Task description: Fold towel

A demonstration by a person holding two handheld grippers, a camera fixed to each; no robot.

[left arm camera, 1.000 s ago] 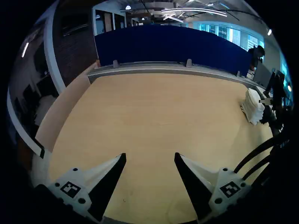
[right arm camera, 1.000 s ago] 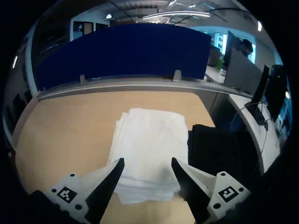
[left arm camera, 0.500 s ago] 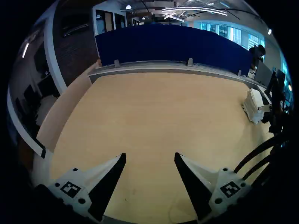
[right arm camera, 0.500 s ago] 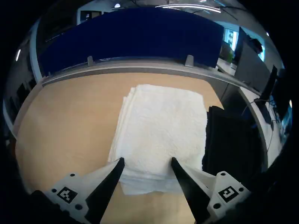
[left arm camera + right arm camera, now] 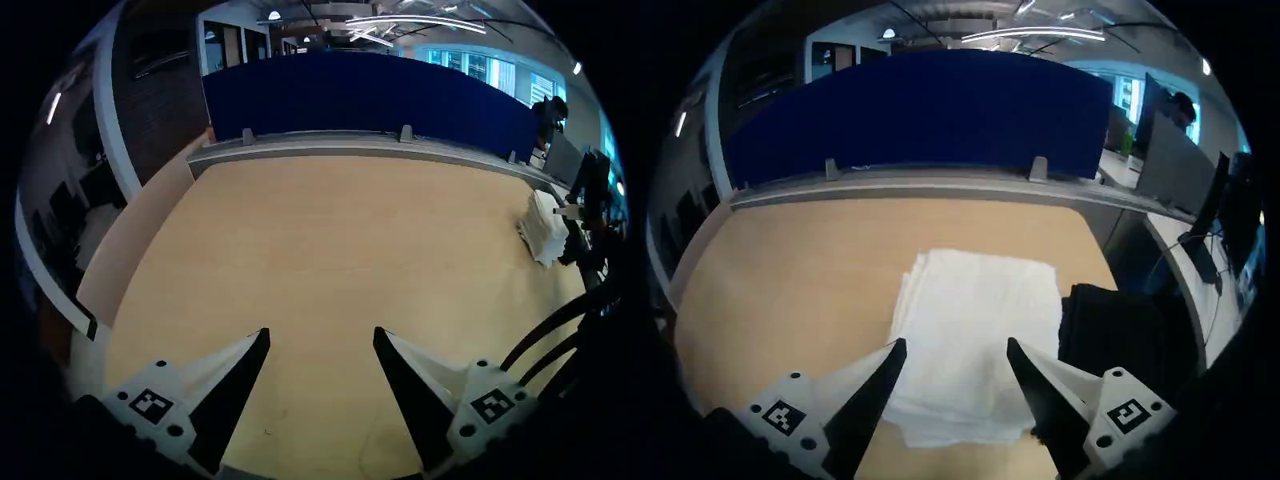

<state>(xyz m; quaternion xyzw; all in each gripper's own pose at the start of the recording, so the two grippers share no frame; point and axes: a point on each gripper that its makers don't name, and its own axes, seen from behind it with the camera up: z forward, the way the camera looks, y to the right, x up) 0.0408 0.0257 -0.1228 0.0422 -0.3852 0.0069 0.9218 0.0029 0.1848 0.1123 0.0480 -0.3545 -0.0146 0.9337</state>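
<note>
A towel stack (image 5: 976, 320) is seen at the tabletop's (image 5: 336, 232) right edge, just beside a dark pile (image 5: 1120, 336). The right gripper (image 5: 954, 346) is held wide over the stack's near edge with nothing gripped; contact cannot be told. The left gripper (image 5: 320, 331) is held wide over bare wood. No towel is spread out, so folding is judged not yet begun: one must first be drawn off.

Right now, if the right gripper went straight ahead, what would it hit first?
Most likely the towels: they lie on the table just ahead of the right gripper, between its open fingers. Its height above them is unclear.
</note>
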